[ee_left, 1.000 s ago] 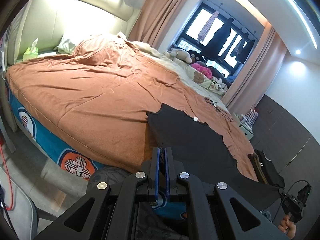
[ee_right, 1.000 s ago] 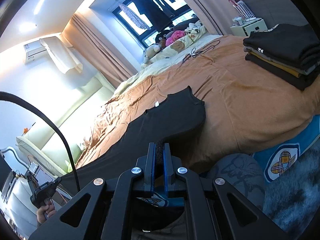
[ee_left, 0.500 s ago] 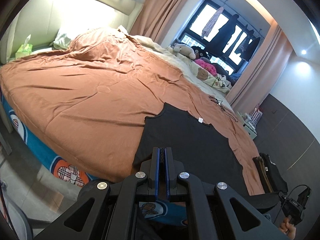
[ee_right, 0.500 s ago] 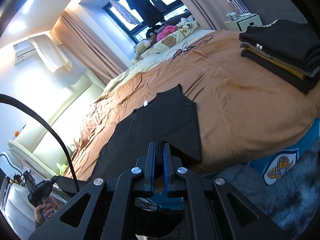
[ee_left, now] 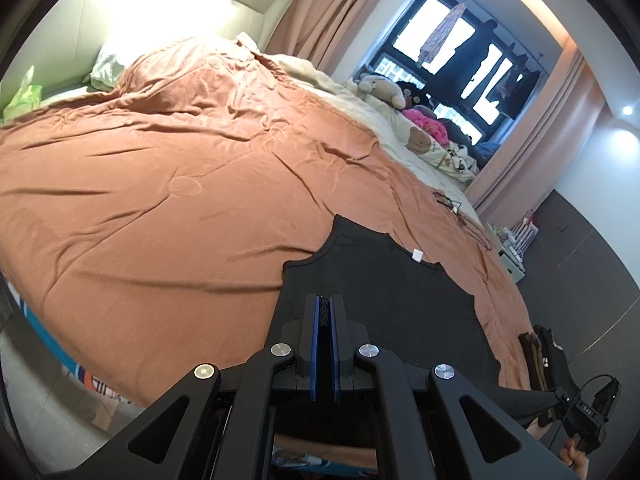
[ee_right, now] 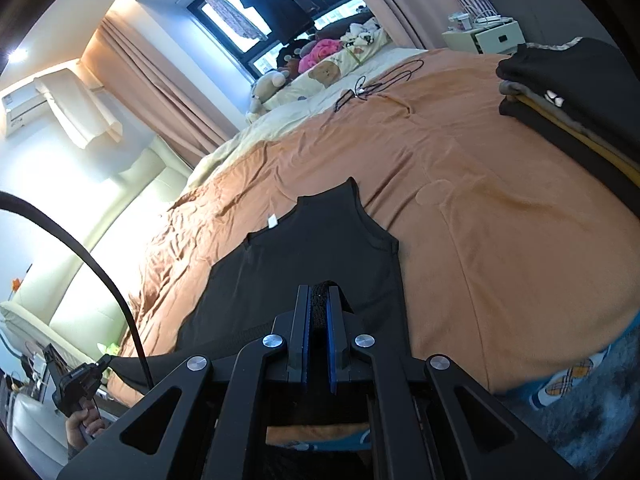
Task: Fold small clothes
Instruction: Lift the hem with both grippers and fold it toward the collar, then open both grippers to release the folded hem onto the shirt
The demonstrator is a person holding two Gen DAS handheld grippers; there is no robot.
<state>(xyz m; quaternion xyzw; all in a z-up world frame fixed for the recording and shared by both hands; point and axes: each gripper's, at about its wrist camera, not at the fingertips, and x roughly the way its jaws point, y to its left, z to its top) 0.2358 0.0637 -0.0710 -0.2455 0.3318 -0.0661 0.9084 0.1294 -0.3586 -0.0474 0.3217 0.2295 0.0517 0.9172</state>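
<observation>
The bed (ee_left: pixel 168 184) was covered by an orange blanket (ee_right: pixel 480 208). A black vest (ee_right: pixel 320 248) lay flat on it near the front edge. A pile of folded clothes (ee_right: pixel 568 92) sat to the right, and a black cable (ee_right: pixel 376 84), soft toys (ee_left: pixel 380 88) and pillows (ee_left: pixel 104 68) lay farther back.

One black tank top (ee_left: pixel 384 292), one stack of folded clothes (ee_right: pixel 568 96), two tongs (ee_left: pixel 325 312).

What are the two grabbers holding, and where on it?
Both hold the black sleeveless cotton top by its bottom hem: the left hand-held gripper at one corner, the right hand-held gripper at the other.
</observation>
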